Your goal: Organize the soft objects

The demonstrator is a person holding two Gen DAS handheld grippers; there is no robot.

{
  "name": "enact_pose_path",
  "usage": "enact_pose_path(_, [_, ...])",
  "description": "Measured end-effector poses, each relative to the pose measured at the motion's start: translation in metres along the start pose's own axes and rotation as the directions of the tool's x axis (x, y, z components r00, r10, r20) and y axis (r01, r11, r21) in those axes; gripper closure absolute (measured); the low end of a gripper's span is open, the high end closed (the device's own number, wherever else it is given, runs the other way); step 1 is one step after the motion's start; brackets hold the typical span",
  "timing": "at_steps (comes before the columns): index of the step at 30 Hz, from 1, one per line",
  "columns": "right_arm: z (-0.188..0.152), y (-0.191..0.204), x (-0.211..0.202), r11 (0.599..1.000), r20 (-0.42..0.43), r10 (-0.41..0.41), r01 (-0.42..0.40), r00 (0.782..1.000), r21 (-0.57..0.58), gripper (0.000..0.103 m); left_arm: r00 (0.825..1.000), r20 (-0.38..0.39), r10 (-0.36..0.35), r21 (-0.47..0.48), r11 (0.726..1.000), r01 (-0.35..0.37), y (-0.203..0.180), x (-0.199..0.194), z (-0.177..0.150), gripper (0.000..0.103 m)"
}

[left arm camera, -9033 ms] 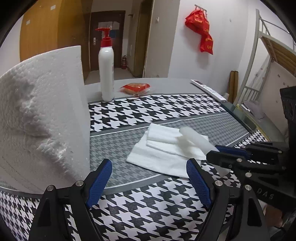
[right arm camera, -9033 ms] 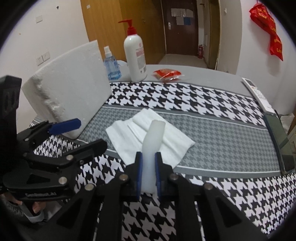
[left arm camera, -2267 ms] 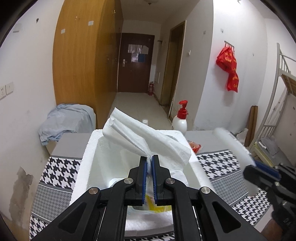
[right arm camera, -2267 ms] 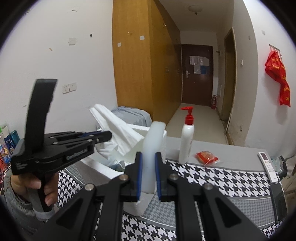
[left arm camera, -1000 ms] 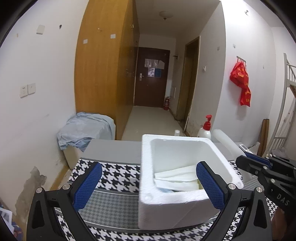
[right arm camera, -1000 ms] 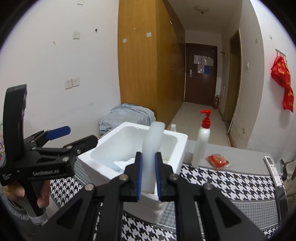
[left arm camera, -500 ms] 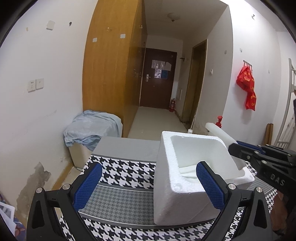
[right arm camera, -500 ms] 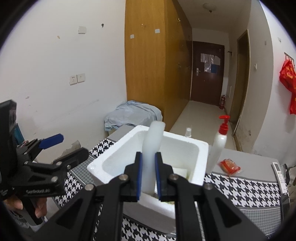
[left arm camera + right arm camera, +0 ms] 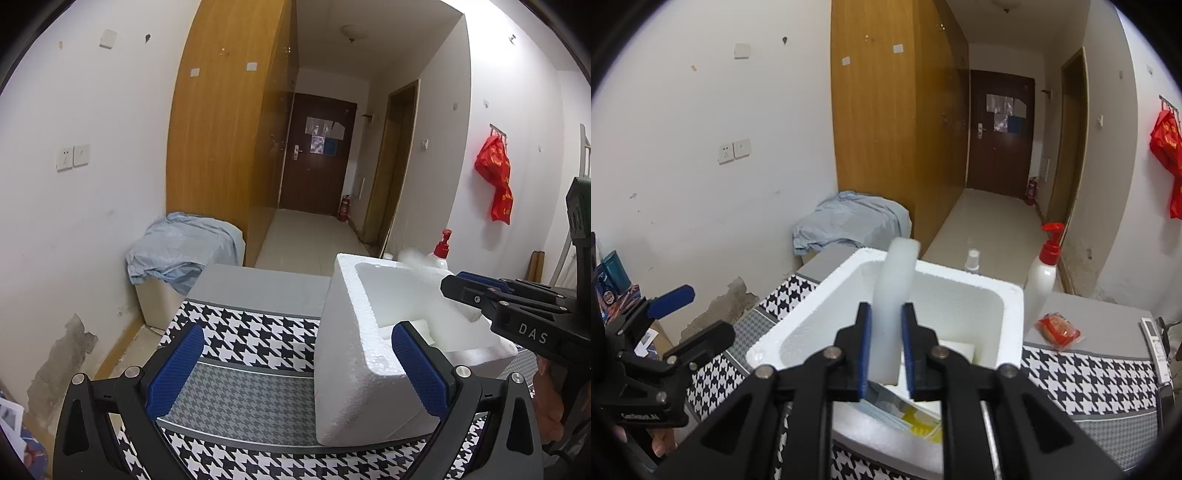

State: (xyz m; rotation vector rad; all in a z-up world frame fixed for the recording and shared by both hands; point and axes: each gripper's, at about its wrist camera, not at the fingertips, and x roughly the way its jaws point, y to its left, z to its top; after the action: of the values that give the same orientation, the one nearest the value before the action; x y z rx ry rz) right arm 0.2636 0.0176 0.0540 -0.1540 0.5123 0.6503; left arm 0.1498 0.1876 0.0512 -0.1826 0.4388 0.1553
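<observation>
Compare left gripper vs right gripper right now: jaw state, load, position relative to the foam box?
Left gripper stands wide open and empty; right gripper is opening with the white foam strip between its pads. Left sits beside the foam box; right hangs over its opening. Both have blue pads and black frames.

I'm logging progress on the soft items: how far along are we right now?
Done: folded white tissue sheets already lie in the foam box. In hand: the white foam strip sits between the right gripper pads over the box, jaws opening. The left gripper is open and empty. Left: the strip must drop in; no other soft items show on the table.
</observation>
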Motion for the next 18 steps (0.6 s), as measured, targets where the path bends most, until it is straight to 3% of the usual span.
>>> enact_pose_path(3, [0.0, 0.001, -0.002, 1.0, 0.012, -0.013, 0.013, 1.0, -0.003, 0.067, 1.0, 0.0, 0.0, 0.001, 1.0, 0.0, 0.001, 0.001, 0.0, 0.001])
enact_pose_path(5, [-0.002, 0.002, -0.006, 1.0, 0.029, -0.014, 0.014, 0.999, -0.006, 0.035, 1.0, 0.001, -0.004, -0.003, 1.0, 0.004, 0.001, 0.001, 0.0, 0.001])
enact_pose_path(11, [-0.005, -0.004, -0.022, 1.0, 0.091, 0.008, -0.009, 0.996, 0.006, 0.012, 1.0, 0.003, -0.009, 0.003, 1.0, 0.009, -0.005, 0.0, 0.001, 0.001])
enact_pose_path(15, [-0.009, -0.012, -0.034, 0.999, 0.106, 0.027, -0.031, 0.994, 0.04, 0.01, 1.0, 0.012, -0.016, 0.01, 1.0, 0.016, -0.013, -0.006, 0.002, 0.001])
enact_pose_path(18, [-0.012, -0.016, -0.045, 0.999, 0.121, -0.003, -0.003, 0.993, 0.048, 0.01, 1.0, 0.018, -0.021, 0.0, 1.0, 0.021, -0.019, -0.012, 0.002, 0.001])
